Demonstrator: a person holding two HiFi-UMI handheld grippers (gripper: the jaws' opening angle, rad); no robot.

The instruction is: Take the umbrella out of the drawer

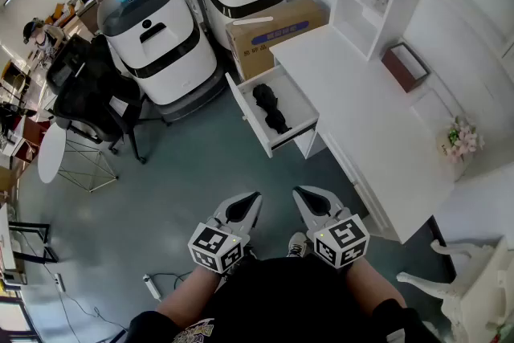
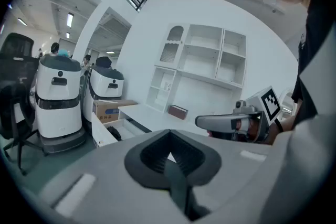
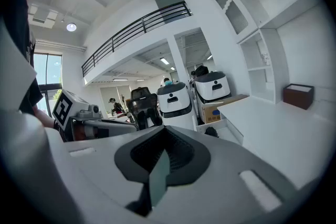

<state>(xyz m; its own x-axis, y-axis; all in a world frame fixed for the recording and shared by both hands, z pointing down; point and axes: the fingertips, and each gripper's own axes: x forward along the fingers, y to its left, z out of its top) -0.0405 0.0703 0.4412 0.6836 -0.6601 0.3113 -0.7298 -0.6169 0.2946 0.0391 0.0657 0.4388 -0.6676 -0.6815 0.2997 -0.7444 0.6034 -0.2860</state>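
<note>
Head view is showing the left gripper (image 1: 255,196) and right gripper (image 1: 297,191) hanging near the person, fingers (image 2: 105,165) pressed together on nothing. Well ahead of the fingertips, the umbrella (image 1: 271,110) is lying folded in the open drawer (image 1: 294,95). It is looking light and soft-sided, so pinching its middle probably suits.

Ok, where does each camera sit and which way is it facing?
Head view: on the person's head, looking steeply down at desk and open drawer with the umbrella; forearms, left gripper, right gripper at bottom.
Left gripper view: on the left gripper, facing along its shut jaws toward the shelves; right gripper at right.
Right gripper view: on the right gripper, along its shut jaws toward the white machines; left gripper at left.
Shared: all three show the drawer.
</note>
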